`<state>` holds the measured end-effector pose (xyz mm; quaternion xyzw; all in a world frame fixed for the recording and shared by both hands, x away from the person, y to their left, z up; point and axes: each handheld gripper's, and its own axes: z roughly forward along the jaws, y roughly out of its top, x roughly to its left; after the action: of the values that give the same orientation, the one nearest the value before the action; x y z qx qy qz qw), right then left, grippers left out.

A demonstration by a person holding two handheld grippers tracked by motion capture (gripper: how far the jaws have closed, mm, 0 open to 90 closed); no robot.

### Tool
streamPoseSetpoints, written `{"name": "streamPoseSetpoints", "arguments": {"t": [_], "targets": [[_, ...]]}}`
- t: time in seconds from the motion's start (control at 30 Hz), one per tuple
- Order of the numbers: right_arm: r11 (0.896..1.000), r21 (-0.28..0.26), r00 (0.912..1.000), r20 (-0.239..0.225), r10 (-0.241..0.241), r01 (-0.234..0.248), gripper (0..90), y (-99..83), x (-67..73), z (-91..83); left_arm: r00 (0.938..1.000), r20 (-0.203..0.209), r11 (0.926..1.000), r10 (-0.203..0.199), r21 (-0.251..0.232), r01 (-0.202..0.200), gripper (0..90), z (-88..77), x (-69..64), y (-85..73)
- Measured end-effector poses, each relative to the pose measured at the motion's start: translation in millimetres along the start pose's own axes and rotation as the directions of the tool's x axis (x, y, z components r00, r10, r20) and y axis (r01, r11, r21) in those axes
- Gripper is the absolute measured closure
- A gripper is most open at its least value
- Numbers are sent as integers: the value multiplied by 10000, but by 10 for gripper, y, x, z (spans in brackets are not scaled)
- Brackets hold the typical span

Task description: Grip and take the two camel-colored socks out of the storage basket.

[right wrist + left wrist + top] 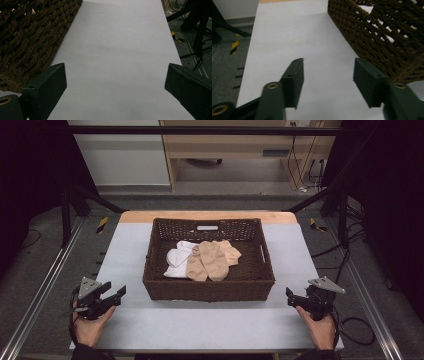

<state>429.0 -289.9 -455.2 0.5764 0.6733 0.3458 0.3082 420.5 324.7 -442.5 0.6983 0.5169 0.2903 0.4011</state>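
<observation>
Dark brown woven wicker basket (208, 282) as landmark: left gripper (111, 294) off its near-left corner, right gripper (292, 298) off its near-right corner, both gaping, nothing held. Beige socks (212, 260) and white socks (177, 261) lie inside it, mid-floor. Likely light, limp, grippy; pinch a bunched fold. No legible writing.

Dark brown woven basket (208, 287), white socks (176, 261), beige socks (212, 259), pale grey table (210, 325).

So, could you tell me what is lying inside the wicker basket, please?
Inside the basket lie white socks and beige socks, the beige overlapping the white. Anything beneath them is covered.
</observation>
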Motion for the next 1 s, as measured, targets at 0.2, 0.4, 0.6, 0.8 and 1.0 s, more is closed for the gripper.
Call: {"name": "streamPoseSetpoints", "arguments": {"t": [0.2, 0.4, 0.6, 0.8, 1.0], "targets": [[10000, -57, 10000, -26, -2, 2, 35, 0, -1, -6, 9992, -55, 9984, 397, -401, -399, 477, -49, -59, 78], [9999, 67, 9999, -58, -148, 148, 38, -3, 14, 9, 9990, 82, 9987, 434, -265, -431, 461, -29, -63, 167], [9997, -62, 9995, -180, -243, 242, 37, 0, 31, -2, 9983, 123, 9963, 575, -640, -566, 448, -46, -80, 314], [9995, -69, 9994, -146, -319, 318, 37, 6, 44, -5, 9990, 317, 9958, 305, -878, -276, 428, -56, -89, 490], [9995, -78, 9995, -85, -310, 309, 37, 8, 48, -10, 9980, 481, 9924, 411, -1176, -352, 413, -82, -178, 679]]}}
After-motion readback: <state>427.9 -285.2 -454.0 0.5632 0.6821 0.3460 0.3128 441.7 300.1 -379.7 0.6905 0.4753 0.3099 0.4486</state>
